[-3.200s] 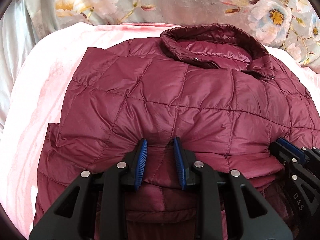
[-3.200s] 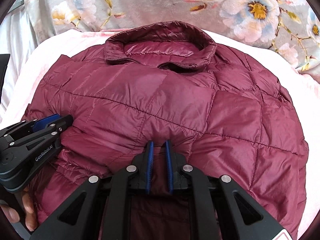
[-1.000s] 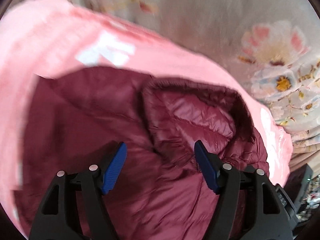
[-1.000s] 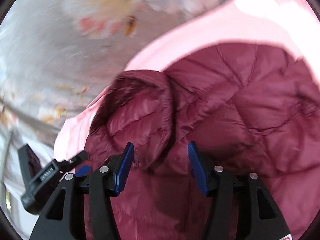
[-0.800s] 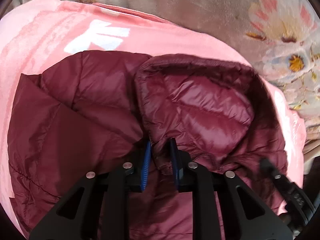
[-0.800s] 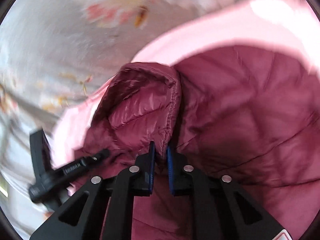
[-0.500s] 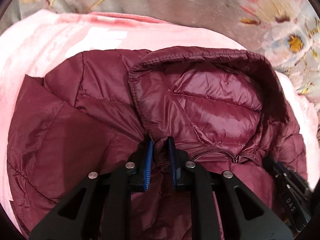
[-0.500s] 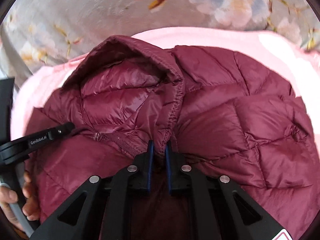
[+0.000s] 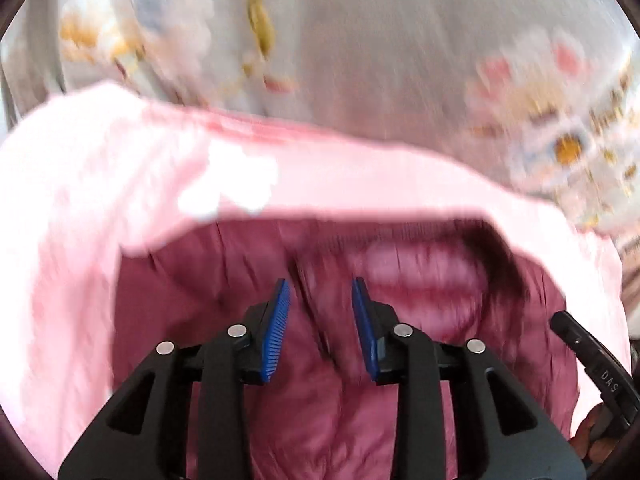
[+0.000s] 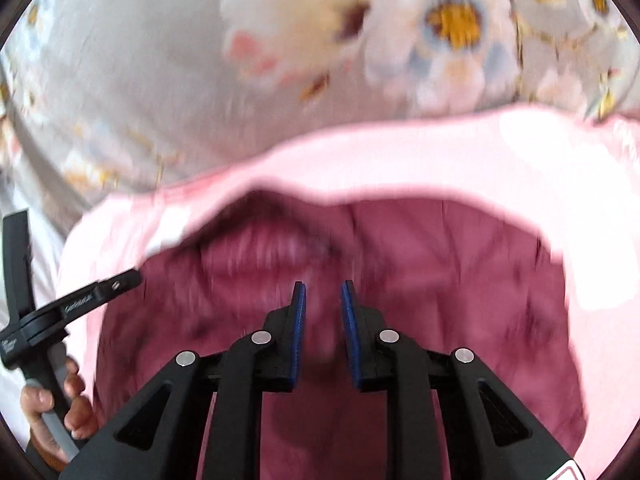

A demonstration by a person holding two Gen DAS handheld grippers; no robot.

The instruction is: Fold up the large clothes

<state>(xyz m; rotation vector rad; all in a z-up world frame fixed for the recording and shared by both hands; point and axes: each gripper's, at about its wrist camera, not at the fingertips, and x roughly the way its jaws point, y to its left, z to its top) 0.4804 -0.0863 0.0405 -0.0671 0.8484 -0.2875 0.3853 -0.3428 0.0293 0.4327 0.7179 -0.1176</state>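
A maroon quilted jacket point(image 9: 424, 276) lies on a pink blanket point(image 9: 100, 208), blurred by motion in both views. My left gripper point(image 9: 320, 292) hovers over the left edge of the jacket's collar; its jaws are opening, and the collar's edge shows in the gap without the blue pads pressing on it. My right gripper point(image 10: 323, 292) hovers over the jacket point(image 10: 440, 280) near the collar's right end; its jaws are opening too, with only fabric below them. Each view shows the other gripper at its side: the right gripper point(image 9: 592, 356) and the left gripper point(image 10: 80, 304).
A grey floral fabric point(image 10: 320, 40) rises behind the pink blanket point(image 10: 400, 160). A hand point(image 10: 60, 408) holds the left gripper's handle at the lower left of the right wrist view. Fingers point(image 9: 592, 432) show at the lower right of the left wrist view.
Half a second ago both grippers were shut on the collar's edges. Now both have let go, their jaws have parted, and both have lifted away from the jacket.
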